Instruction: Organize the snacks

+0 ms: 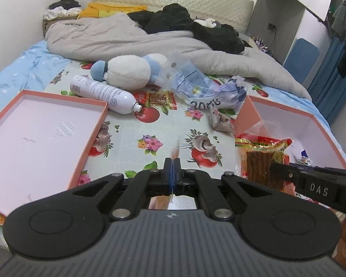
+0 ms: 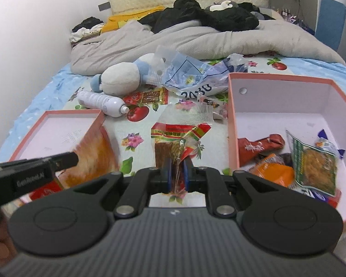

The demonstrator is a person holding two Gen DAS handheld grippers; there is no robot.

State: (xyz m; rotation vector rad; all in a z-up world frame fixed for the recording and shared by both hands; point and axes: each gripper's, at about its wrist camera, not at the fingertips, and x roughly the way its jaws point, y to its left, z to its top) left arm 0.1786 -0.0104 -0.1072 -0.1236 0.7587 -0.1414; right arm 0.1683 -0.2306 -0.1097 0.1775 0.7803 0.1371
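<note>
My left gripper is shut on a thin orange snack packet, which the left wrist view shows edge-on as a sliver. It hangs between the open box lid and the flowered cloth. My right gripper is shut on a red, yellow and green packet of brown strips, held just left of the pink-rimmed box. That box holds several snacks, among them a red packet and a green-edged one. Another strip packet and a small wrapper lie loose on the cloth.
A white spray can, a blue and white plush toy and a crumpled plastic bag lie beyond the boxes. A grey duvet with black clothes covers the far half of the bed. A wall runs along the left.
</note>
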